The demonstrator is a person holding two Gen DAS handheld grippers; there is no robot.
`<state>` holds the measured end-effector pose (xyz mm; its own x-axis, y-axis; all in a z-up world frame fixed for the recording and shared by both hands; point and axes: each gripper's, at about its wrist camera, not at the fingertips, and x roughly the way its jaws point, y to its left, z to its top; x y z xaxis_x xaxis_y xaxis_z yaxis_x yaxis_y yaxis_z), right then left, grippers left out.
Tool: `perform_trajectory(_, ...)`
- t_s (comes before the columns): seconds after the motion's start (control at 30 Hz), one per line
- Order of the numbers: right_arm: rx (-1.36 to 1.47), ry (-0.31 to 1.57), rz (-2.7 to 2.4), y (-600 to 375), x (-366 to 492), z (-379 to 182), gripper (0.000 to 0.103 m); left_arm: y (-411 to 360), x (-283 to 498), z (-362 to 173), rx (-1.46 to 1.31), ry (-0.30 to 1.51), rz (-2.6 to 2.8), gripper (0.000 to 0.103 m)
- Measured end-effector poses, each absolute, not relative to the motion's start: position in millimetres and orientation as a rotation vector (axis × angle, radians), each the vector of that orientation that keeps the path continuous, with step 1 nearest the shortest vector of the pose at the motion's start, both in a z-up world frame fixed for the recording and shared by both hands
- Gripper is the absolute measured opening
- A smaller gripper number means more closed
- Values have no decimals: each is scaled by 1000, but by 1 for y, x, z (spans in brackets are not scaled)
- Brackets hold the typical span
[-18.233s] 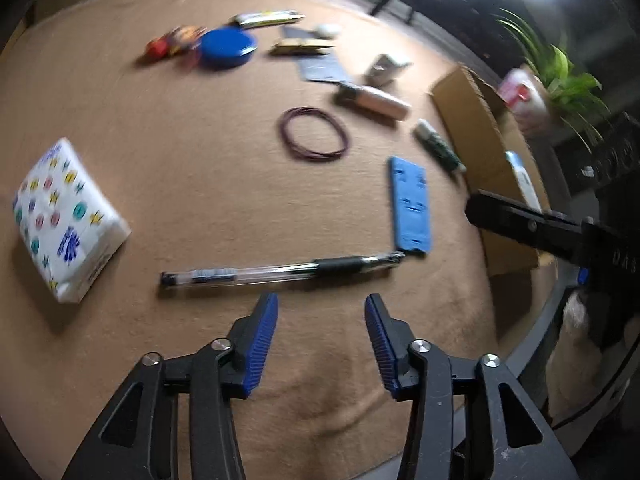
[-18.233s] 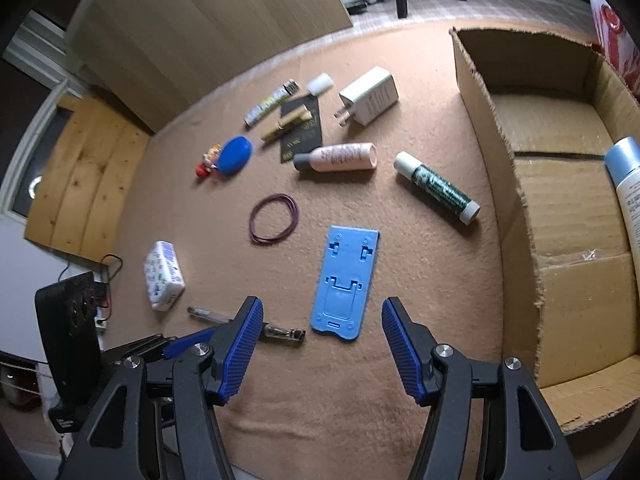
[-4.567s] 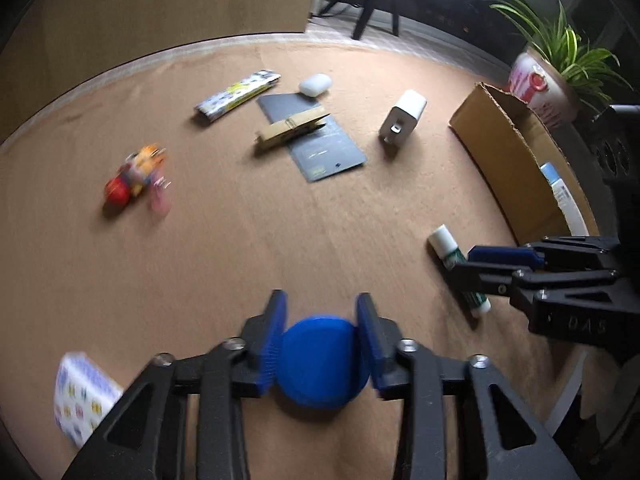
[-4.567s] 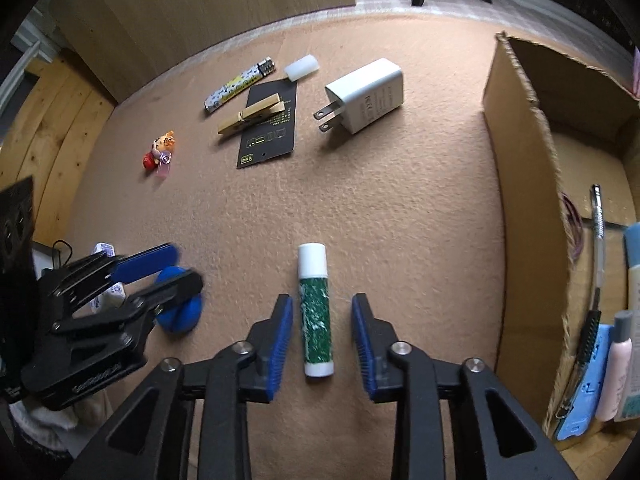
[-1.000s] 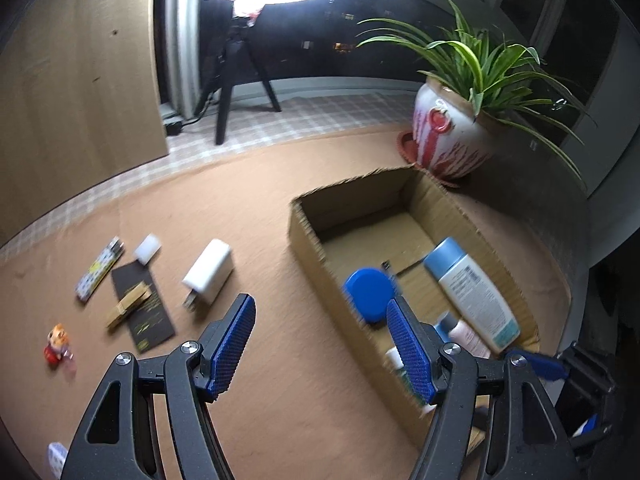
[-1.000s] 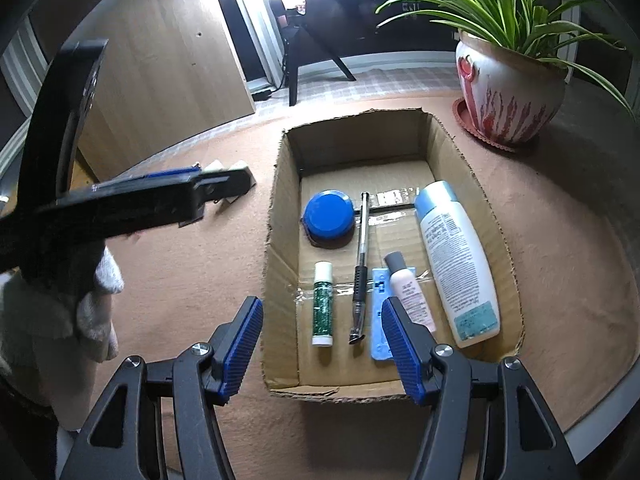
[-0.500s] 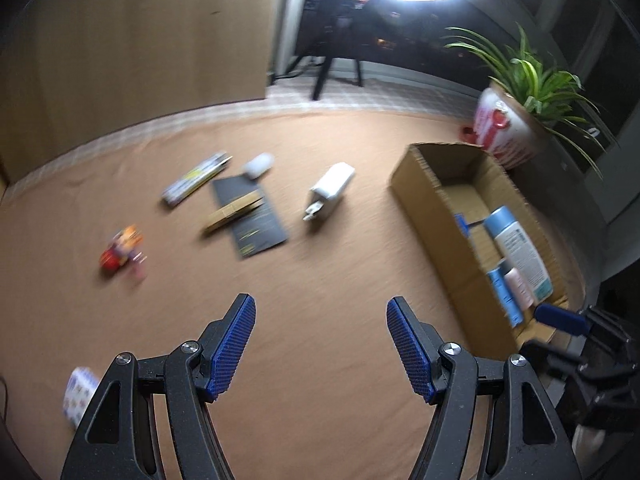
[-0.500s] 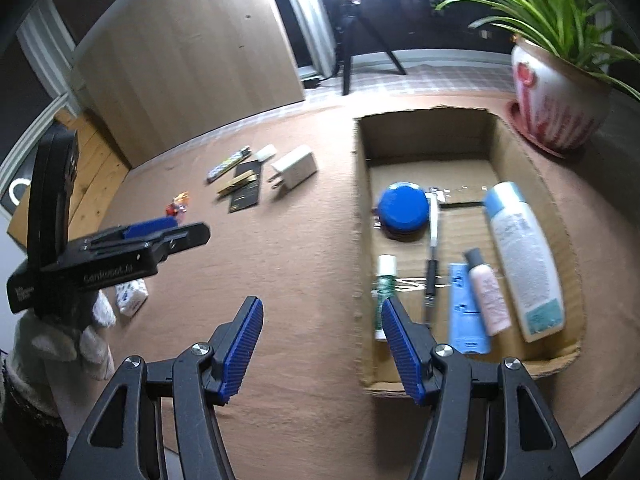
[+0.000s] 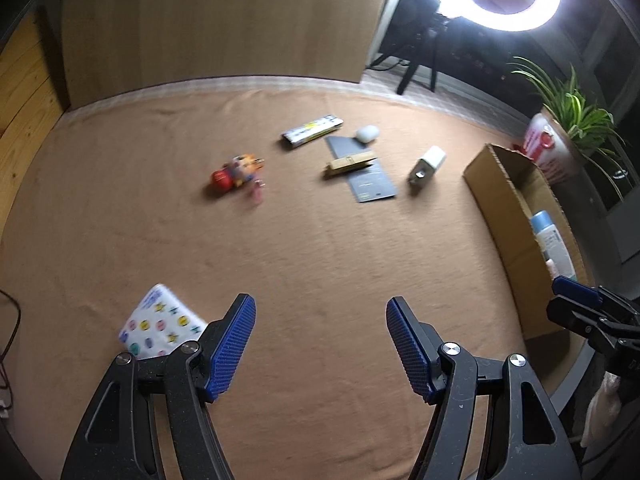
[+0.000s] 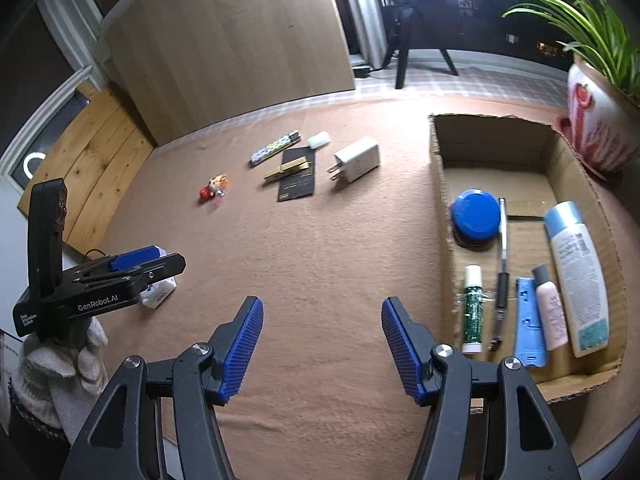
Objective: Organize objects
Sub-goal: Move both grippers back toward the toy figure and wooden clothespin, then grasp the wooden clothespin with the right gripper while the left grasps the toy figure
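- Tissue pack: lay on worktop, just beside left claw, well apart from cardboard box.
- Left claw, right claw: spread, empty.
- Risk: soft pack slipping if pinched off-centre.

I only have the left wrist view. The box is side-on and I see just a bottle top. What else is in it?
Observer: The right wrist view looks into the box. I can see six things: a blue lid, pen, glue stick, blue stand, small pink bottle and the big bottle.
Operator: Any room left?
Observer: Yes. The far end, beyond the lid, is bare cardboard.
Operator: How do the things lie?
Observer: All but the lid lie lengthwise, side by side at the near end. The lid sits beyond the glue stick.
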<state>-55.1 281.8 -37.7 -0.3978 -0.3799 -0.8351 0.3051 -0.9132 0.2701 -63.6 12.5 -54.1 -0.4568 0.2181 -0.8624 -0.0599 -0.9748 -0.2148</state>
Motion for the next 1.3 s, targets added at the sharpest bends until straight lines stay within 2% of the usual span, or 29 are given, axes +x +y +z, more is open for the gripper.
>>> perform_trajectory(0.6, 1451, -152, -2304, 268, -83, -46, 58, -17, -126, -49, -1547, -221, 2609, 71)
perform_trajectory(0.87, 1454, -214, -2286, 253, -119, -45, 58, -26, -174, -69, -1608, -176, 2625, 71)
perform_trajectory(1.3, 1480, -193, -2271, 207, -186, -60, 58, -20, -209, -96, -1657, -100, 2619, 71)
